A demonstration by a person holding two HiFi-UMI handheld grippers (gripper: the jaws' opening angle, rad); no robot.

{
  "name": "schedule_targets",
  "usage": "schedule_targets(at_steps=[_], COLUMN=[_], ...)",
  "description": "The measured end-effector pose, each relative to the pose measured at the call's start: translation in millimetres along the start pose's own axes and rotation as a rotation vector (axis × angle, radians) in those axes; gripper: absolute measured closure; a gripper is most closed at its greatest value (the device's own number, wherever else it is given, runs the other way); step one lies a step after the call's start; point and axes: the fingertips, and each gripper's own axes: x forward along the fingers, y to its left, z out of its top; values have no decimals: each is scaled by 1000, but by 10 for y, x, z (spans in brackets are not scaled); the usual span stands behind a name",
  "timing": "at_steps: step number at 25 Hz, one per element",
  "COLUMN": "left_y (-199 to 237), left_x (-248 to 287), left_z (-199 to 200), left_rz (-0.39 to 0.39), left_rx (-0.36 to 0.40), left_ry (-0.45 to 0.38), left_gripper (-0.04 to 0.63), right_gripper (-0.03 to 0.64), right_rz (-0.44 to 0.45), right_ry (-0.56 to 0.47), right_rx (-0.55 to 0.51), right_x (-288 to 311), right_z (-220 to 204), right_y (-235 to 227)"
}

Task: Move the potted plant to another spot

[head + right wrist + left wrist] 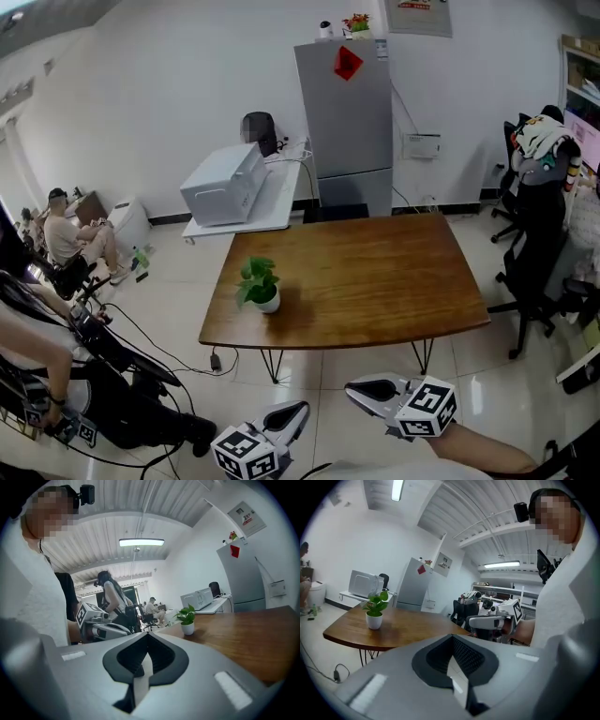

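By table edge — potted plant.

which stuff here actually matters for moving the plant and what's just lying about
For the job: potted plant, the wooden table it stands on, left tool, right tool (both shut, empty).

Just lying about: fridge, printer, white side table, office chair.

The potted plant has green leaves and a white pot; the wooden table is reddish brown. The refrigerator is silver-grey, its diamond sticker red
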Motion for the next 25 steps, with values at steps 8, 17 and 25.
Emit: schedule_targets(at_steps=[8,17,25], left_y=[-190,-86,-88], left_x=[-272,-691,-832], left_z=[163,136,161], left_rz=[-46,-44,-30], left_rx=[23,41,52], left_ry=[27,-10,-6], left_gripper=[607,607,607], right_gripper=[615,615,615], right_rz=[-26,-37,-31], right_ry=[-41,-38,-23], right_rx=[-2,-47,-58], right_x=[-48,174,310], right_z=[135,167,143], right_y=[460,832,949])
